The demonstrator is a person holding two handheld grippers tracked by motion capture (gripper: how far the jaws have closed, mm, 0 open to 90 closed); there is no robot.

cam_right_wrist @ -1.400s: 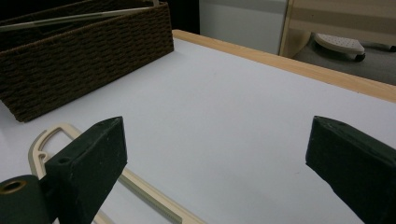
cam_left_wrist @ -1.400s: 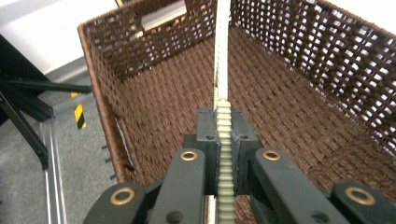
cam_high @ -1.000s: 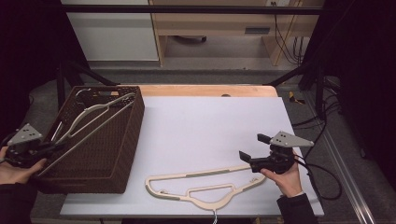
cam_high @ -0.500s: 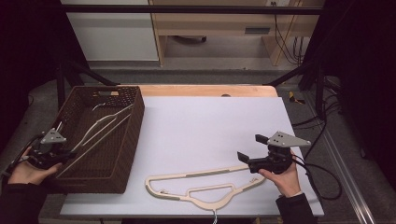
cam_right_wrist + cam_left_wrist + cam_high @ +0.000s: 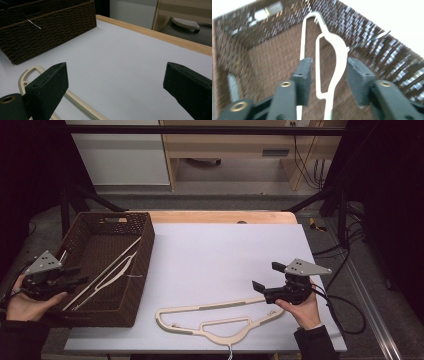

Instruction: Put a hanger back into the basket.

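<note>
Cream hanger (image 5: 215, 320) seen flat at desk (image 5: 225, 255) near edge, just beside right claw (image 5: 264, 279); jaws spread wide, nothing gripped. Left claw (image 5: 328, 75) held at wicker basket (image 5: 137, 270) near end, jaws just opened, released. White hanger (image 5: 332, 55) seen lying inside basket, pads apart from it.

The high view is dim, its surroundings near black, with the pale worktop (image 5: 225, 255) evenly lit from above. The left gripper view is motion-blurred, overexposed at its top. The right gripper view's jaws are softly out of focus.
</note>
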